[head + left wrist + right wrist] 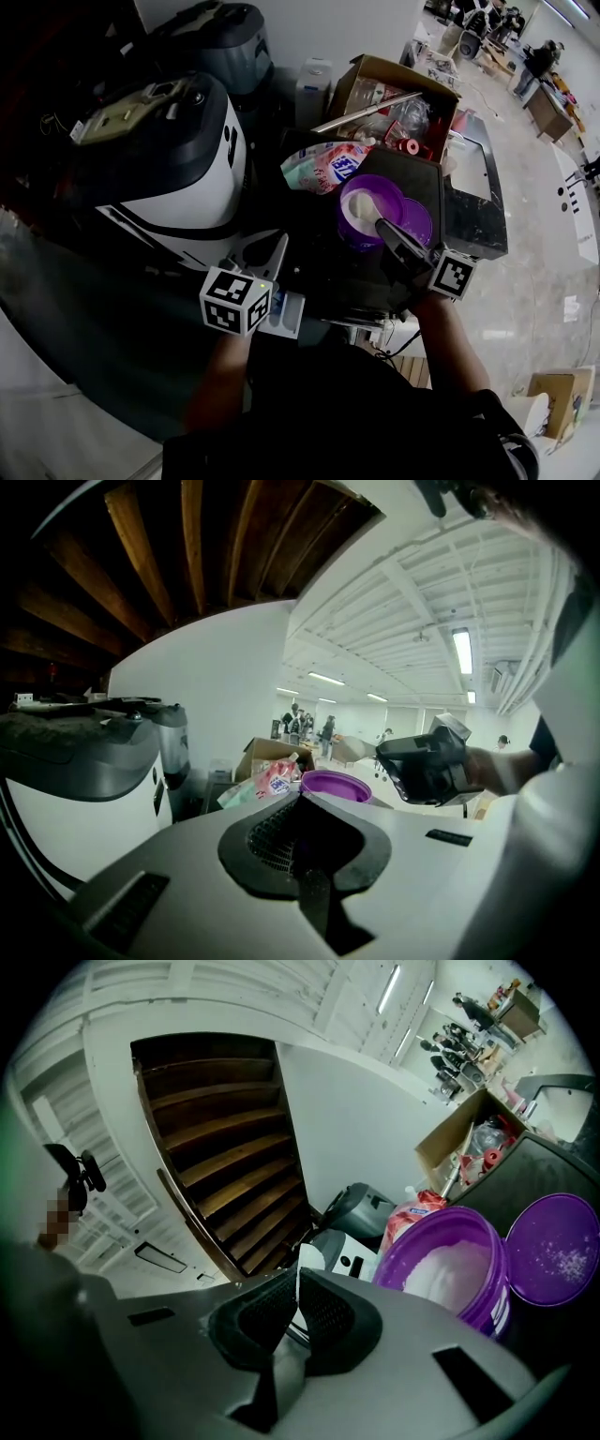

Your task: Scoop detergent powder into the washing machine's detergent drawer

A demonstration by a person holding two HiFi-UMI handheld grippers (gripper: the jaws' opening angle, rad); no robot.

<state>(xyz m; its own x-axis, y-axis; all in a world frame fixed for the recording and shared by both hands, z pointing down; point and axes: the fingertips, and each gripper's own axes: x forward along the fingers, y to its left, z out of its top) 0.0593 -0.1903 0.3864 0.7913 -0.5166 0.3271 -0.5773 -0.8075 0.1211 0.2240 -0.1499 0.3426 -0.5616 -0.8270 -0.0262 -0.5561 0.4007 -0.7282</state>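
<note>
A person seen from above holds a gripper in each hand over a cluttered work area. The main landmark is a purple tub (359, 236) (335, 785) (424, 1246), open and standing on a black tabletop (473, 217). It is partly filled with white detergent powder (355, 204) (452, 1274).

The tub's purple lid (415, 223) (553, 1249) lies flat, touching the tub on its right side, with specks of powder on its inner face.

The right gripper (382, 228) (295, 1302) reaches over the tub's near-right rim, its tip above the powder. Its jaws are clamped on a thin white scoop (307, 1260), held by the handle, which stands up between the ribbed pads. The scoop's bowl cannot be made out.

The left gripper (272, 246) (305, 832) is well to the near-left of the tub. Its jaws are drawn close together with nothing between them, pointing roughly towards the tub.

A white and dark washing machine (178, 178) (75, 789) stands to the left of the tub. Its pale detergent drawer (284, 315) sticks out on the near-left of the tub, just beside the left gripper's marker cube.

Just behind the tub lies a pink and green detergent pouch (323, 169) (272, 782) (417, 1213). Farther behind the tub is an open cardboard box (375, 75) (262, 752) (450, 1143) holding mixed items.
</note>
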